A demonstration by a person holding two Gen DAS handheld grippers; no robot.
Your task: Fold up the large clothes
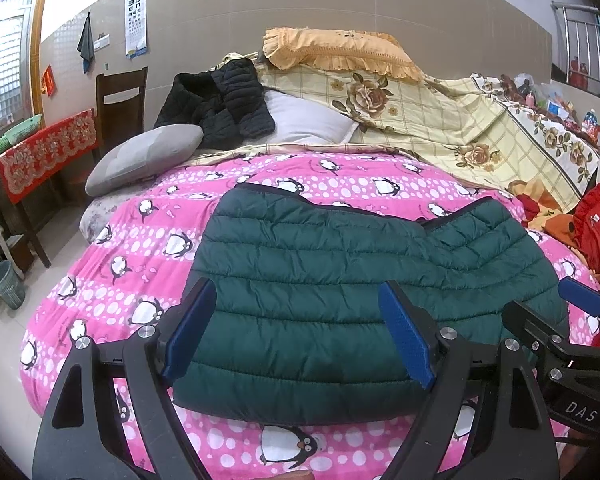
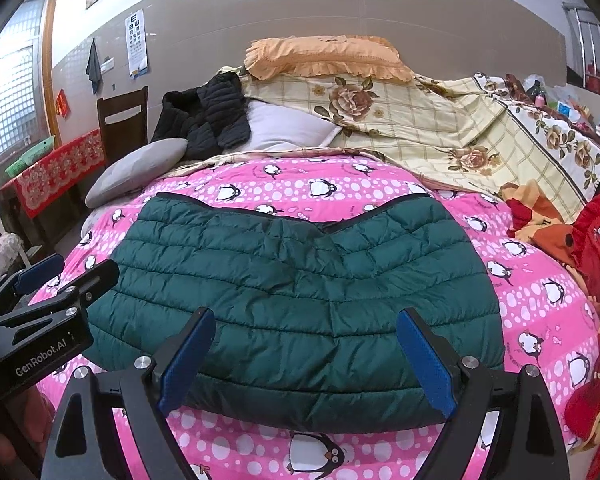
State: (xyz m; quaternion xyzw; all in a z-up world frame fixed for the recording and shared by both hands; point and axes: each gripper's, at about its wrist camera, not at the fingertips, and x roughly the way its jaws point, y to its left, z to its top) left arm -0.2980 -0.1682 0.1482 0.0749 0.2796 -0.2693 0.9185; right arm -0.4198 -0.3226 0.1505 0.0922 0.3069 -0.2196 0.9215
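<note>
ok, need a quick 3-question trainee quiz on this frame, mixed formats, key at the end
1. True or false: the green quilted jacket hangs from the wooden chair.
2. Multiple choice: what lies directly under the green quilted jacket? A) the floral sheet B) the pink penguin blanket C) the grey pillow
3. Fill in: the left gripper and right gripper both have their jaws ____, and neither is gripping the jacket.

Key:
1. False. It lies spread on the bed.
2. B
3. open
</note>
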